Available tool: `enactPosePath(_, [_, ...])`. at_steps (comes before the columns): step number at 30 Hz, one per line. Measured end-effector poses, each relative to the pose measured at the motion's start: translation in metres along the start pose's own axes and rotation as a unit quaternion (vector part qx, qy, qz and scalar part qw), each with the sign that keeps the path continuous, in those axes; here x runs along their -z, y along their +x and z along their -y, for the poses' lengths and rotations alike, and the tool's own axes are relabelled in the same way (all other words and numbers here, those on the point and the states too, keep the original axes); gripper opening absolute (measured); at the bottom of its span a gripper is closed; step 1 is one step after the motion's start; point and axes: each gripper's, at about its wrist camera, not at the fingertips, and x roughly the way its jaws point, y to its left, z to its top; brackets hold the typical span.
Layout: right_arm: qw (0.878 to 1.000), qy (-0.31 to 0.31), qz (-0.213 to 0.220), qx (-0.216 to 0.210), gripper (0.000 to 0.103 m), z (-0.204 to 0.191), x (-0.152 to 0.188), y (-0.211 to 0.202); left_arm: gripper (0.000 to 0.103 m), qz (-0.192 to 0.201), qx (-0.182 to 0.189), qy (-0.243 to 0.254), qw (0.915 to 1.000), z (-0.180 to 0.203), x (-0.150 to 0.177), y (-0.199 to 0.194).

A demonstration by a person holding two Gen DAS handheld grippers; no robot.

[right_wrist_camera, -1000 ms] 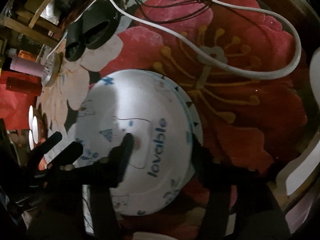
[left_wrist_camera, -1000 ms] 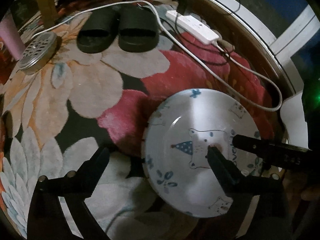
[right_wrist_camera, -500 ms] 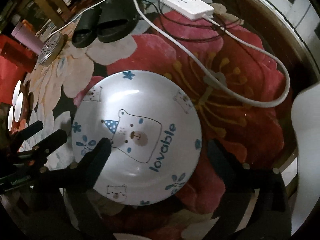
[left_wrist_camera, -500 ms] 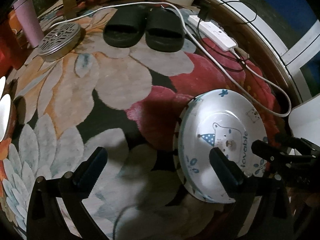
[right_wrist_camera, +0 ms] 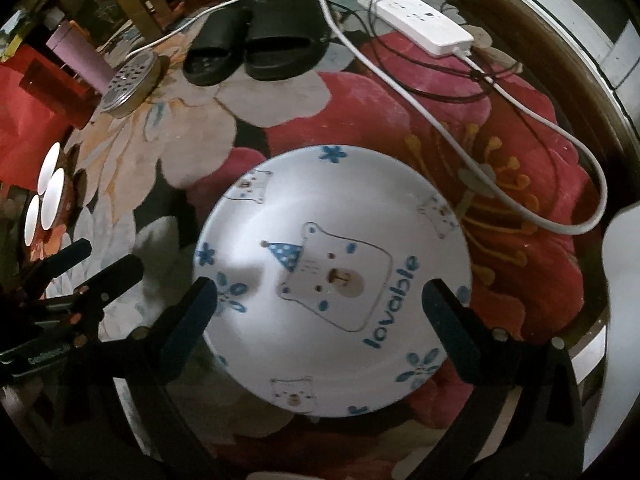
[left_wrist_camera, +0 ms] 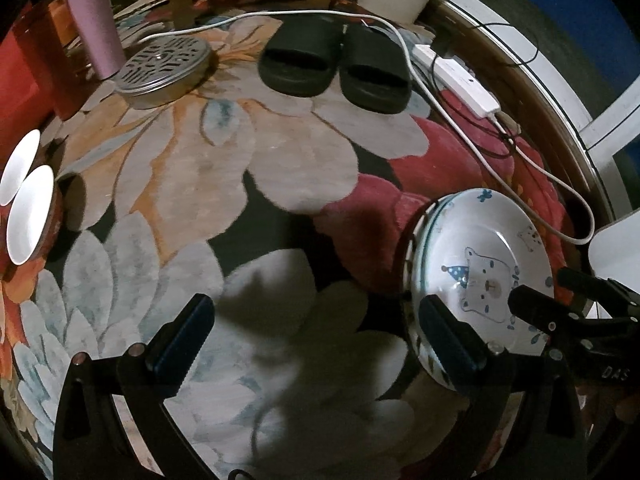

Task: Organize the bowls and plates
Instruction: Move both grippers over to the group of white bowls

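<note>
1. The right gripper [right_wrist_camera: 316,296] has just been opening; its jaws now stand wide apart over the bear-print plate [right_wrist_camera: 332,292], with the pads clear of it and nothing clamped.
2. The left gripper [left_wrist_camera: 316,324] is also spread wide and empty, above bare floral rug [left_wrist_camera: 240,168] to the plate's left.
3. The plate lies on top of a stack on the rug, at the near right; at least two more rims show beneath it in the left wrist view.
4. Risk: lifting away at a slant could let a fingertip catch the rim and slide the top plate off the stack.
5. Risk: the white cable [right_wrist_camera: 440,128] runs just beyond the stack; a sweep could snag it.
6. Count: three small white bowls [right_wrist_camera: 48,196] at the far left, two black slippers [left_wrist_camera: 336,68], one power strip [right_wrist_camera: 416,28], one perforated metal lid [left_wrist_camera: 164,64].
</note>
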Motion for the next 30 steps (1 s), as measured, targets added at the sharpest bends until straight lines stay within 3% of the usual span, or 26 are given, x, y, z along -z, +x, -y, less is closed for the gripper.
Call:
enactPosePath(21, [0.998,-0.052,0.005,-0.033,0.103,-0.076,-0.01,0.005,0.102,0.024,-0.028,-0.056,0.9978,-0.08,0.009,-0.031])
enactPosePath(30, [0.996,-0.076,0.001,-0.044,0.103,-0.112,-0.014,0.012,0.102,0.037,-0.047,-0.097,0.9935,-0.132,0.017,-0.045])
